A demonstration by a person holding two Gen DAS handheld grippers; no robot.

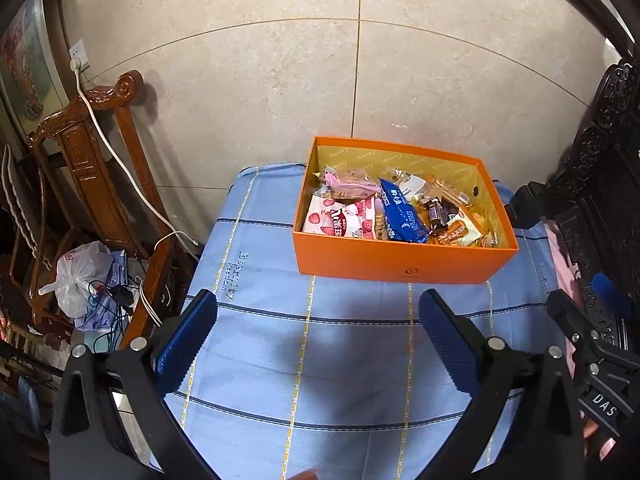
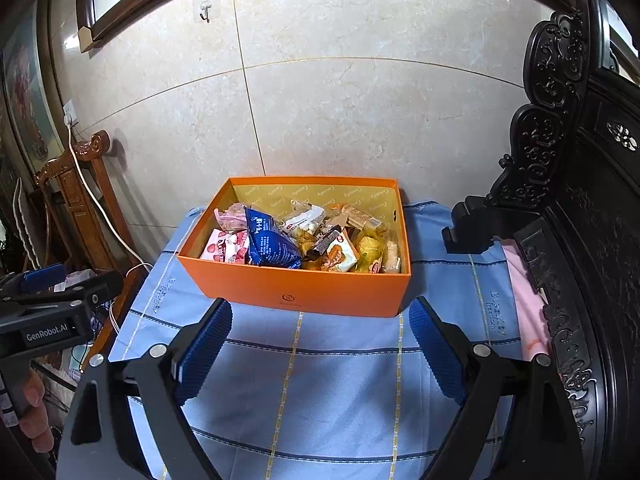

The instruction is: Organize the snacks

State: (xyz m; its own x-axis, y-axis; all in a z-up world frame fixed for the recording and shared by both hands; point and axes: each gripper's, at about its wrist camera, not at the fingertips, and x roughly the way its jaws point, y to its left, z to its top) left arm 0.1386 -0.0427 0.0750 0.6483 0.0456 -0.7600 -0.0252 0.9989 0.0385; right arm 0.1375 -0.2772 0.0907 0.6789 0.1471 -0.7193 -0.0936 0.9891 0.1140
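Open cloth in front, furniture crowding both sides

The blue checked cloth [image 2: 320, 392] on the bench lay bare between the spread fingers [image 2: 208, 344] and the orange box [image 2: 304, 292], giving open room there. The box stood against the tiled wall [image 2: 340, 120], its top open. A dark carved chair [image 2: 568, 200] hemmed the right edge; a brown wooden chair [image 1: 92, 152] and white cable [image 1: 120, 164] crowded the left.
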